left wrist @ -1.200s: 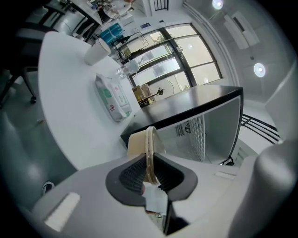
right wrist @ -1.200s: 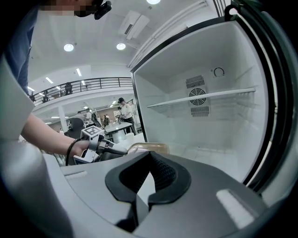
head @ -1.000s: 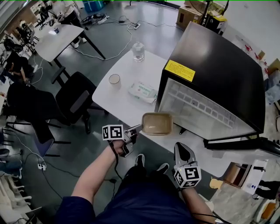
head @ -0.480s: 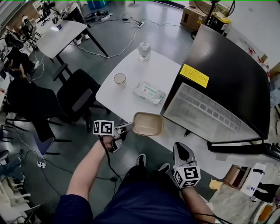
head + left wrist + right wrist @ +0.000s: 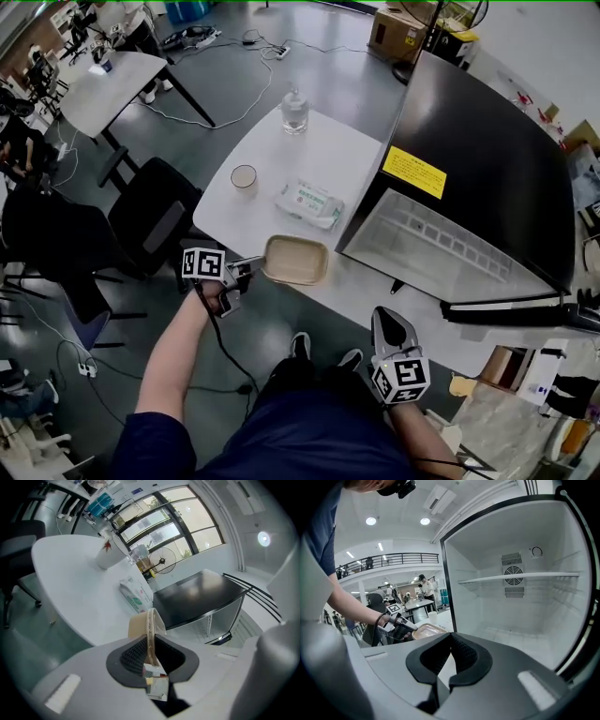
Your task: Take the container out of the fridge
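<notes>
Clamping the thin rim of the container (image 5: pixel 140 624) in the left gripper (image 5: pixel 151 644), jaws only partly apart, pads pressed on either side of the lip, with the tan wall standing edge-on between them. From the head view, gripping the container (image 5: pixel 295 260) by its left end with the left gripper (image 5: pixel 257 269), open side up and roughly level. Held clear of the fridge (image 5: pixel 487 150), over the near edge of the white table (image 5: pixel 337 150), just in front of the wipes pack (image 5: pixel 308 202). No telling whether resting on the tabletop or hanging just above it.

Farther back on the table, well apart from the container: a paper cup (image 5: pixel 244 176) and, near the far edge, a clear water bottle (image 5: pixel 293 110). To the left of the table, a black chair (image 5: pixel 155 211).

Standing open on the right, the black fridge, its white inside facing the right gripper view, with one shelf (image 5: pixel 478 580) across and a fan grille (image 5: pixel 512 559) on the back wall.

Hanging low near the person's body, the right gripper (image 5: pixel 386 319), pointing toward the fridge, well apart from the container. Jaws closed together, pads meeting at the tips, gripping nothing.
</notes>
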{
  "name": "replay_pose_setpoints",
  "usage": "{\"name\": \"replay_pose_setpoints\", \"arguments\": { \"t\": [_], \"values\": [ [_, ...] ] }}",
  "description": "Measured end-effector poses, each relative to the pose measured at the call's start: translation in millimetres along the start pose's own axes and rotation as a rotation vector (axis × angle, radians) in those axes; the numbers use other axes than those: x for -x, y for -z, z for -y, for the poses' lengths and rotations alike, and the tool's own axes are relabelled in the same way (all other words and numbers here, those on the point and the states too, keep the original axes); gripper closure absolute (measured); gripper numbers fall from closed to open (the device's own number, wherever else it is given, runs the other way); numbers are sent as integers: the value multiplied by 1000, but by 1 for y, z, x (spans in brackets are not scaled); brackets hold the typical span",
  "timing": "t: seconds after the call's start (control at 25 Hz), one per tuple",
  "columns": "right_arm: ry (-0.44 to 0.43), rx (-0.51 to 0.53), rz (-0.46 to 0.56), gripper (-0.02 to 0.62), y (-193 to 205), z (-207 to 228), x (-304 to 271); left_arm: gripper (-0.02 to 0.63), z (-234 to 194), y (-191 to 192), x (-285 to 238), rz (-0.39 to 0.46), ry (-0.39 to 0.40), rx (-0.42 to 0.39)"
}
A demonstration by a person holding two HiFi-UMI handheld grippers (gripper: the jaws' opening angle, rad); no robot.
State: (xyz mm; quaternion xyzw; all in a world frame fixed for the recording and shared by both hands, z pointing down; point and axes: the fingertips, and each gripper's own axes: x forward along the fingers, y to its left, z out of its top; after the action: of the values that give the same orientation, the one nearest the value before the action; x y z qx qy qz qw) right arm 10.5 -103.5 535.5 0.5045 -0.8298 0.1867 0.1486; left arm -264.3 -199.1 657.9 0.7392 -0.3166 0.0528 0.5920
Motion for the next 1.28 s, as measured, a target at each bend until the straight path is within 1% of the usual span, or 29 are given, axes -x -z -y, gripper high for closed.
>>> {"name": "replay_pose_setpoints", "arguments": {
  "t": [0.28, 0.4, 0.6, 0.88, 1.08, 1.28],
  "values": [
    [58, -27, -8, 591, 3, 6, 2, 551, -26, -13, -12, -66, -33, -12],
    [82, -38, -10, 591, 6, 8, 4, 551, -38, -17, -18, -78, -52, -7],
    [106, -70, -24, 591, 14, 9, 6, 552, -59, -37, -19, -49, -119, -5],
    [124, -97, -30, 591, 21, 6, 5, 551, -66, -48, -23, -64, -146, -34],
    [125, -100, -31, 591, 22, 5, 4, 549, -73, -54, -25, -18, -196, -61],
    [119, -98, -27, 591, 22, 6, 5, 489, -75, -59, -20, 25, -235, -74]
  ]
}}
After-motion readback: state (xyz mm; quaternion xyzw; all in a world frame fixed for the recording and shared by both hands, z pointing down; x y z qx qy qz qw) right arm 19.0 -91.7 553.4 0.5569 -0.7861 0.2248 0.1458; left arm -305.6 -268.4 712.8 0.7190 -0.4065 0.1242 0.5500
